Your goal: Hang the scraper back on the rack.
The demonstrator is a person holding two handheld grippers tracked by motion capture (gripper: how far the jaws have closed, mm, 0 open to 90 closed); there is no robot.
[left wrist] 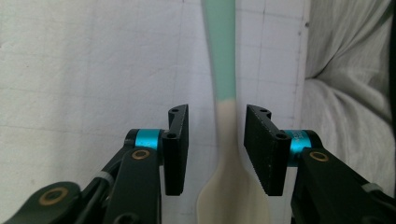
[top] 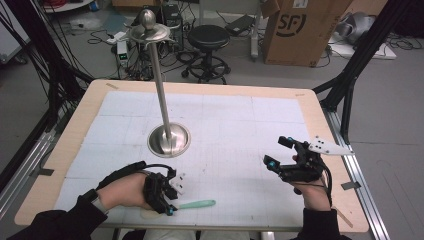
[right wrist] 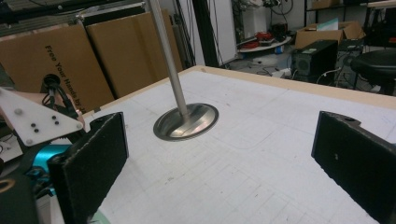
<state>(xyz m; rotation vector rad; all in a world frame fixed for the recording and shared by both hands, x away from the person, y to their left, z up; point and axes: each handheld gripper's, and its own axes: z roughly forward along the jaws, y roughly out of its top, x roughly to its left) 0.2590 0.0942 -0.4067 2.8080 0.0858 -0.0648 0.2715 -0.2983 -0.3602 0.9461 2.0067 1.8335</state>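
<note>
Left gripper (left wrist: 216, 142) parted around a cream-and-mint spoon (left wrist: 223, 93), gripping nothing. Right gripper (top: 278, 150) spread wide and empty, above the worktop (top: 240, 125) near a steel stand (top: 169, 139).

I count one cream-and-mint plastic spoon (left wrist: 223, 140) between my left fingers (left wrist: 176, 149), one tall silver metal stand (top: 169, 137), two black grippers.

Cream bowl of the cream-and-mint plastic spoon (left wrist: 232, 186) cut off by the bottom edge in left gripper view; in high view it's mostly hidden under the left gripper (top: 167, 192). Tall steel stand (right wrist: 180, 100) top cropped in right gripper view.
</note>
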